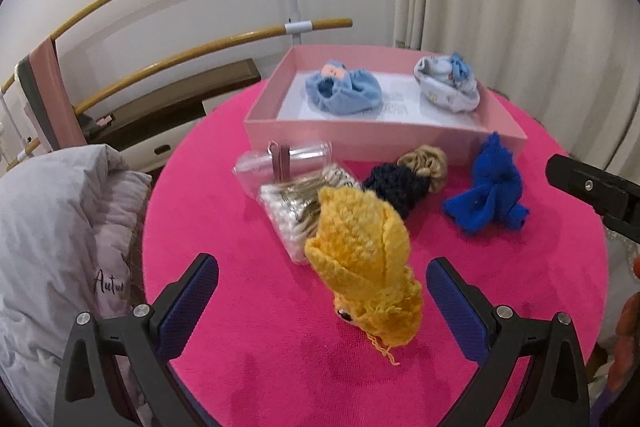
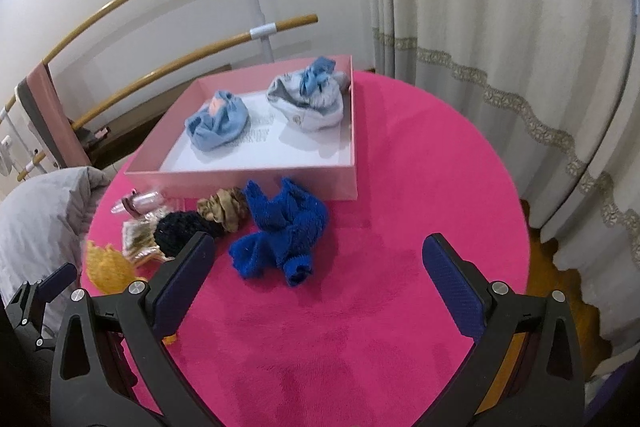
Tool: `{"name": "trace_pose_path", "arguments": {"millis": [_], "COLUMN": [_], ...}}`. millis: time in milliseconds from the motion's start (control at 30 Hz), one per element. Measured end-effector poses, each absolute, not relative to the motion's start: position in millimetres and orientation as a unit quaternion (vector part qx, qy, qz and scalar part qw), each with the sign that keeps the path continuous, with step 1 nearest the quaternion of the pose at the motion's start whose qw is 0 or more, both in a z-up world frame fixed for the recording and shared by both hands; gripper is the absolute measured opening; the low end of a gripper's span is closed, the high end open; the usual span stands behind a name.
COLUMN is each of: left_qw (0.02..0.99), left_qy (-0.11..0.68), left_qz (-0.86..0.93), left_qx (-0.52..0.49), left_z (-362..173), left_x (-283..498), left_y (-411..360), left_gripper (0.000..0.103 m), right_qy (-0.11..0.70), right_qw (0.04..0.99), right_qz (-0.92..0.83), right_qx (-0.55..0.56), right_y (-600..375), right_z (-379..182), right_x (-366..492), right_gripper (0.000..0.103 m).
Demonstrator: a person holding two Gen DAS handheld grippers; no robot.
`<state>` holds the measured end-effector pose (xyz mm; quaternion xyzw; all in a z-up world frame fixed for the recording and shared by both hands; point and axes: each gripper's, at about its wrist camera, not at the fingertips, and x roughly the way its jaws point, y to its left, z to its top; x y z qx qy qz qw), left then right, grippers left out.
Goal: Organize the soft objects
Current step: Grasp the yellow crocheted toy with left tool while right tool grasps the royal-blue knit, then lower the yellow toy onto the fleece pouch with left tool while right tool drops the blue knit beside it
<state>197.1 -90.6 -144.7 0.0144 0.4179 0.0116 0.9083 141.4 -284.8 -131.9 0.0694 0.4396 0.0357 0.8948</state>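
Note:
A yellow knitted toy [image 1: 362,259] lies on the round pink table [image 1: 280,367], between the fingers of my open left gripper [image 1: 322,301] without contact. A royal blue cloth [image 1: 488,193] lies to its right; in the right wrist view the blue cloth [image 2: 282,235] sits just ahead of my open, empty right gripper [image 2: 320,275]. A dark navy scrunchie [image 1: 394,187] and a tan scrunchie [image 1: 424,163] lie before the pink box [image 1: 360,135]. In the box are a light blue sock bundle [image 1: 342,91] and a white-and-blue bundle [image 1: 448,83].
A clear case [image 1: 284,163] and a clear pack of cotton swabs [image 1: 292,211] lie left of the yellow toy. A grey padded jacket [image 1: 56,247] hangs off the table's left. Wooden rails [image 1: 192,43] and curtains [image 2: 500,47] stand behind the table.

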Motion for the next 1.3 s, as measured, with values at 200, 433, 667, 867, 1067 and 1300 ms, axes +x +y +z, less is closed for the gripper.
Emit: {"name": "trace_pose_path", "arguments": {"millis": [200,433,667,867,1067,1300], "left_qw": [0.9,0.892,0.889,0.887,0.885,0.889], "left_qy": [0.436,0.451,0.456,0.459,0.461,0.453], "left_qz": [-0.002,-0.028,-0.036,-0.041,-0.054,-0.067], "left_qx": [0.009,-0.003,-0.002,-0.006,-0.023,-0.028], "left_z": [-169,-179,-180,-181,-177,-162], "left_x": [217,234,246,250,247,234], "left_y": [-91,-88,-83,-81,-76,-71], "left_gripper": [0.093,0.066,0.055,0.052,0.03,0.021], "right_qy": [0.456,0.466,0.481,0.495,0.489,0.48], "right_qw": [0.887,0.882,0.874,0.865,0.867,0.871], "right_qz": [0.038,0.045,0.057,0.071,0.084,0.081], "right_qx": [0.063,0.057,0.049,0.045,0.047,0.063], "right_y": [-281,-276,-265,-260,-261,-272], "right_z": [-149,-164,-179,-194,-192,-179], "right_x": [153,166,180,187,178,167], "right_gripper": [0.103,0.102,0.083,0.045,0.036,0.036]}}
